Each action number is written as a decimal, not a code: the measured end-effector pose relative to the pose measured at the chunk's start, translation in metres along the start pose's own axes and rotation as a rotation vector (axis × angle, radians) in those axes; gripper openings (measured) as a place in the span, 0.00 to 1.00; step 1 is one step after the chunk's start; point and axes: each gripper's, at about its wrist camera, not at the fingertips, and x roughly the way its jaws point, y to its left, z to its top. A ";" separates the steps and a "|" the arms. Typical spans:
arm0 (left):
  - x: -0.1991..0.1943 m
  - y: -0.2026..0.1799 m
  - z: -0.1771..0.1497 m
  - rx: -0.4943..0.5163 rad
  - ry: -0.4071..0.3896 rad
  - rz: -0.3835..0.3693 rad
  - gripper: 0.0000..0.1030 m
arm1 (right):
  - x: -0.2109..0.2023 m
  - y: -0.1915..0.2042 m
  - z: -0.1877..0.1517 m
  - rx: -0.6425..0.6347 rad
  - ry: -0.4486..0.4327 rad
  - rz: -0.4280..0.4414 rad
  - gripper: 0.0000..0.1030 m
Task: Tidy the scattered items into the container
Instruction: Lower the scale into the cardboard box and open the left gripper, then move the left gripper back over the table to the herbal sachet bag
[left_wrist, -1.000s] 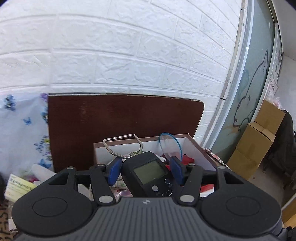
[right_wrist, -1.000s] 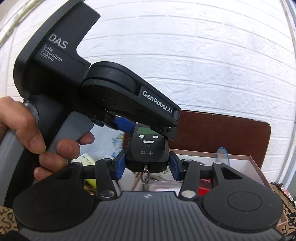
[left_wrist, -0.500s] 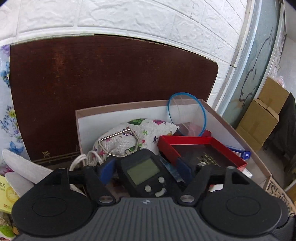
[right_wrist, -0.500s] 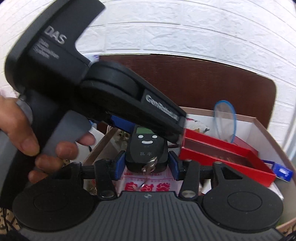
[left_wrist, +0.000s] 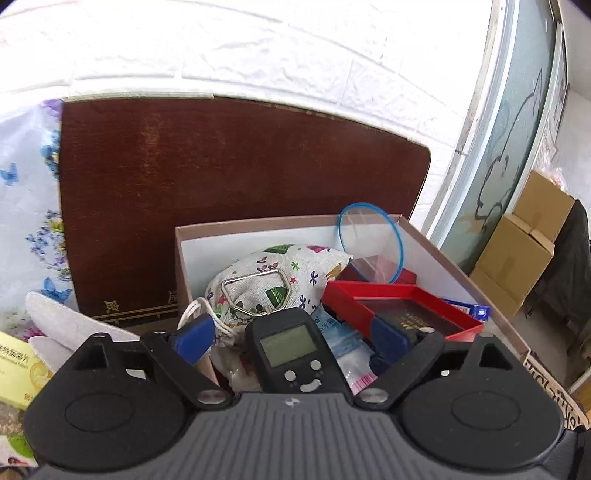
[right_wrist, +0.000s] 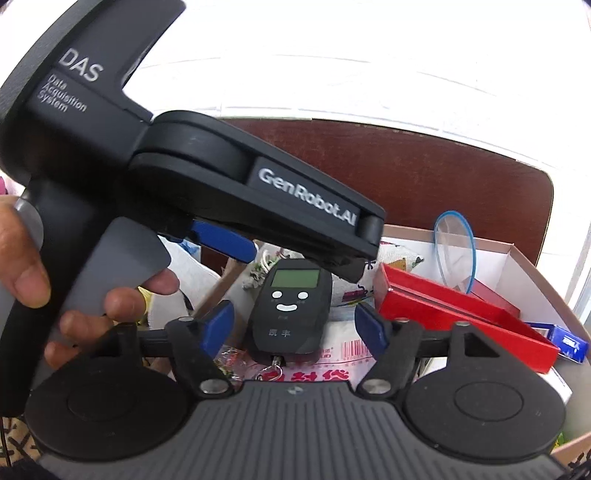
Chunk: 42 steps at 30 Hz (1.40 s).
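Note:
A black hand scale (left_wrist: 291, 352) with a grey screen and a metal loop lies in the cardboard box (left_wrist: 258, 225), on a plastic packet and against a patterned cloth pouch (left_wrist: 280, 273). My left gripper (left_wrist: 291, 338) is open, its blue pads apart on both sides of the scale, not touching it. In the right wrist view the scale (right_wrist: 290, 312) lies between the spread pads of my right gripper (right_wrist: 293, 325), which is open too. The left gripper's body (right_wrist: 221, 192) crosses above it.
The box also holds a red tray (left_wrist: 402, 308), a blue-rimmed clear disc (left_wrist: 369, 247) and a small blue box (right_wrist: 570, 341). A dark brown board (left_wrist: 221, 192) stands behind it. A white glove (left_wrist: 70, 321) and a yellow packet (left_wrist: 16, 369) lie to the left.
Both grippers, which held the scale together, lowered it into the box and opened. The scale now lies loose on the contents.

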 end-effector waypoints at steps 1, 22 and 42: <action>-0.005 0.000 -0.001 0.001 -0.012 0.002 0.93 | -0.003 0.001 -0.001 0.005 -0.004 0.001 0.72; -0.148 0.016 -0.062 -0.119 -0.232 0.127 0.97 | -0.059 0.017 0.002 0.085 -0.140 -0.022 0.89; -0.197 0.022 -0.092 -0.150 -0.269 0.184 0.97 | -0.088 0.075 0.003 -0.013 -0.119 0.132 0.90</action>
